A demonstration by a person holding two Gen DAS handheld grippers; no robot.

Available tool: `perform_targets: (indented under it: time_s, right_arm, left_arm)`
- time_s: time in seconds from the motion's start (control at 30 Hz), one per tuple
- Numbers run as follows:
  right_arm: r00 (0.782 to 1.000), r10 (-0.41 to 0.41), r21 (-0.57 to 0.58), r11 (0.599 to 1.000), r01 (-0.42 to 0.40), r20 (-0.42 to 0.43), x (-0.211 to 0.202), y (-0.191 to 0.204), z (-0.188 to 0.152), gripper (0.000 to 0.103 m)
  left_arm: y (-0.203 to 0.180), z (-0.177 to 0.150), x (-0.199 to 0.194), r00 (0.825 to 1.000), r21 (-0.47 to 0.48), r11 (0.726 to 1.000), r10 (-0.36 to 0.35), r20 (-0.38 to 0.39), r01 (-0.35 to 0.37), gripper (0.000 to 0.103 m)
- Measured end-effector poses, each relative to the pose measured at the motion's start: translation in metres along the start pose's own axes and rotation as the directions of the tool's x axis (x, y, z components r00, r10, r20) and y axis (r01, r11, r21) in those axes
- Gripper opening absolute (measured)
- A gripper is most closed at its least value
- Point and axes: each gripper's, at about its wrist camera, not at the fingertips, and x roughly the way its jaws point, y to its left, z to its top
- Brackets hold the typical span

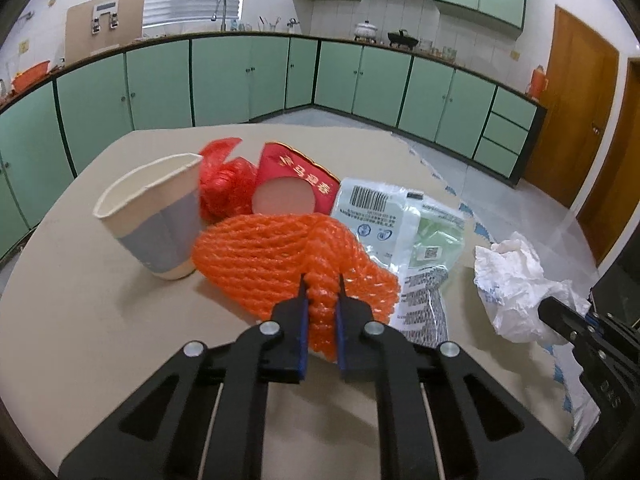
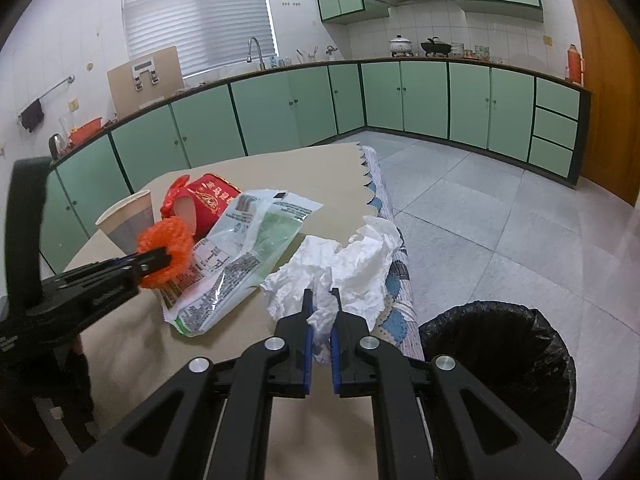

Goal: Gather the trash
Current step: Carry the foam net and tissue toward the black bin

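Observation:
My left gripper (image 1: 322, 280) is shut on an orange foam fruit net (image 1: 276, 252), which rests low over the beige table (image 1: 100, 300); the net also shows in the right wrist view (image 2: 168, 246). My right gripper (image 2: 321, 294) is shut on a crumpled white tissue (image 2: 344, 264) at the table's right edge; the tissue also shows in the left wrist view (image 1: 516, 280). A paper cup (image 1: 154, 216) stands left of the net. Behind lie a red plastic bag (image 1: 224, 184), a red packet (image 1: 296, 184) and a clear printed wrapper (image 1: 404, 236).
A black-lined trash bin (image 2: 508, 360) stands on the tiled floor just right of the table, below my right gripper. A patterned cloth (image 2: 396, 280) hangs over the table's right edge. Green kitchen cabinets (image 1: 240, 76) run along the far walls.

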Motion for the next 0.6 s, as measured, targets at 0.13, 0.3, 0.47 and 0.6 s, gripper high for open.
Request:
perform_targets:
  time_s: [0.13,0.3,0.47,0.6]
  right_arm:
    - [1.000,0.007,-0.002,1.000,-0.007,0.019,-0.006,0.001,0.003,0.007]
    - [1.000,0.010,-0.003,1.000,-0.010,0.027,-0.011,0.002,0.003,0.007]
    - [0.999,0.009,-0.004,1.000,-0.008,0.048,-0.019,0.001,0.007,0.007]
    - [0.998,0.004,-0.006,1.000,-0.003,0.067,-0.029,0.001,0.010,0.007]
  left_arm:
    - [0.007,-0.001,-0.017,1.000,-0.004,1.000,-0.010,0.026,0.010,0.009]
    - [0.010,-0.005,-0.035,0.999,0.002,1.000,-0.013,0.050,0.013,0.008]
    - [0.005,0.001,-0.052,0.995,0.019,0.999,-0.027,0.099,0.026,0.008]
    - [-0.003,0.004,-0.062,0.990,0.035,0.998,-0.047,0.132,0.042,0.008]
